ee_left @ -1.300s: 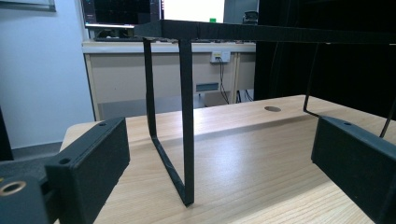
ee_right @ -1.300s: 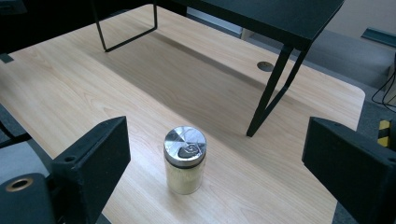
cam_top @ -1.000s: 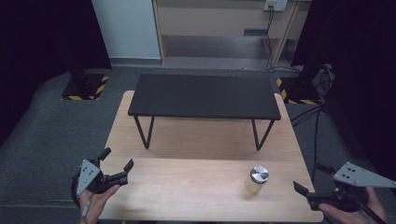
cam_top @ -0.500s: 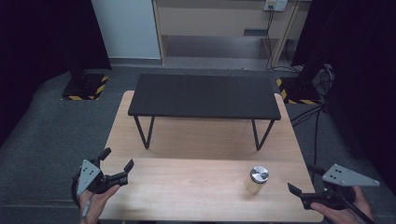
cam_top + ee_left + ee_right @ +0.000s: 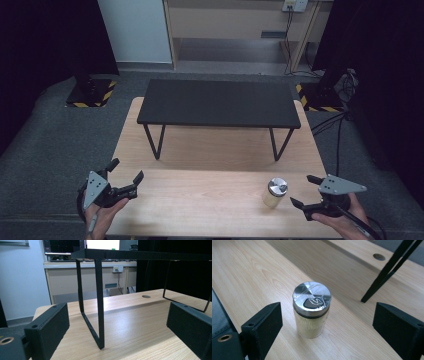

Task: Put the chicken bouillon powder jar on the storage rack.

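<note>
A small glass jar [image 5: 275,193] with a shiny metal lid and pale powder inside stands upright on the wooden table [image 5: 200,200], near its front right. My right gripper [image 5: 303,190] is open just to the right of the jar, held by a hand at the table's front right corner. In the right gripper view the jar [image 5: 312,312] stands just ahead of the two wide-apart jaws, untouched. At the front left corner my left gripper [image 5: 127,169] is open and holds nothing.
A black low stand [image 5: 218,102] on thin metal legs takes up the back half of the table. Its near left leg [image 5: 100,315] rises straight ahead in the left gripper view. Cables [image 5: 340,120] lie on the floor at the right.
My right gripper has moved left, closer to the jar. The left gripper and the jar have stayed put.
</note>
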